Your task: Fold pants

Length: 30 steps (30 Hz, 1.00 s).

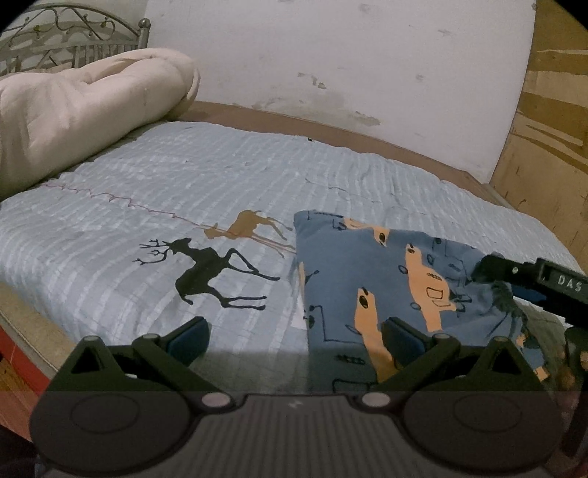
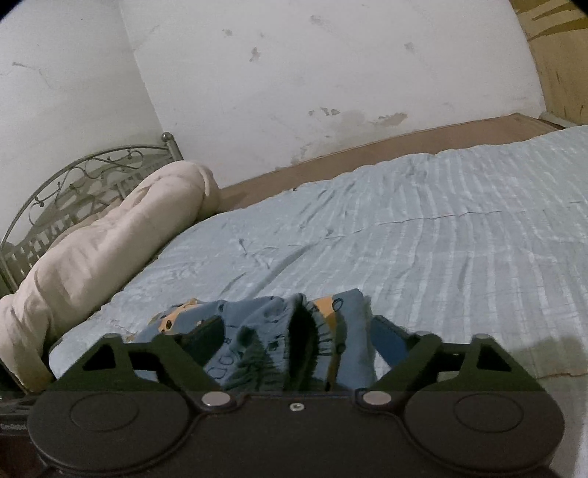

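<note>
Blue pants (image 1: 367, 264) with an orange print lie bunched on the pale blue bedcover (image 1: 220, 176), right of centre in the left wrist view. My left gripper (image 1: 294, 342) is open just above the near left edge of the pants, its right finger over the cloth and nothing between the pads. From the right, one of my right gripper's fingers (image 1: 490, 266) reaches the dark waistband. In the right wrist view the right gripper (image 2: 297, 334) stands wide, with the gathered pants (image 2: 264, 320) and dark waistband lying between its fingers. I see no pad squeezing the cloth.
A rolled cream duvet (image 1: 92, 110) lies along the metal headboard (image 1: 73, 33) at the left, also duvet (image 2: 110, 250). Bedcover (image 2: 441, 239) stretches far to the right. A scuffed white wall (image 1: 330, 55) stands behind the bed. A wooden panel (image 1: 551, 128) is at the right.
</note>
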Available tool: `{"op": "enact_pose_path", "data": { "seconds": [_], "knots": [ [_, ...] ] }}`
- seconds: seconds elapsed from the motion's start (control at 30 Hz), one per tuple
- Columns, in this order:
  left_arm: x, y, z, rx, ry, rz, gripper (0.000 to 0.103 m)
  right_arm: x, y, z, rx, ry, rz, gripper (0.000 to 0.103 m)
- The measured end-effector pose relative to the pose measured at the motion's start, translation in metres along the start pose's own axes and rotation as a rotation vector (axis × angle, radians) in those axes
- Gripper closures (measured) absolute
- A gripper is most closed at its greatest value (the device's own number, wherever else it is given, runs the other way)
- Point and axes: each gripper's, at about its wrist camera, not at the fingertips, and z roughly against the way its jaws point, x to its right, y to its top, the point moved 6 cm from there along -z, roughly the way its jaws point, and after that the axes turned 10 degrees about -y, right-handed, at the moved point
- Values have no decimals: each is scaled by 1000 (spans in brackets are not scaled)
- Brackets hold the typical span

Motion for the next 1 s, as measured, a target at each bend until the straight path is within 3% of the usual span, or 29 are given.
{"op": "enact_pose_path", "data": {
  "seconds": [0.17, 0.3, 0.43, 0.5, 0.53, 0.73, 0.87, 0.93, 1.0],
  "knots": [
    [0, 1, 0, 0, 0, 0, 1, -2, -9, 0, 7, -20, 18, 51],
    [3, 1, 2, 2, -4, -13, 1, -3, -10, 2, 10, -20, 28, 66],
    [6, 3, 7, 9, -16, -18, 1, -2, -6, 12, 40, -27, 42, 92],
    [7, 4, 10, 13, -22, -20, 1, -1, -2, 19, 57, -29, 42, 95],
    [8, 5, 11, 13, -28, -21, 1, 0, 1, 22, 67, -36, 42, 103],
    [5, 4, 11, 1, -26, -14, 1, 18, 11, 43, 103, -77, 7, 100],
    [2, 2, 9, -10, -20, -2, 1, 22, -4, 47, 27, -13, -61, 68],
    [0, 1, 8, -17, -20, -2, 1, 19, -15, 53, 2, 28, -75, 57],
    [-1, 0, 7, -18, -22, -2, 1, 14, -26, 57, -31, 46, -74, 53]
  ]
}}
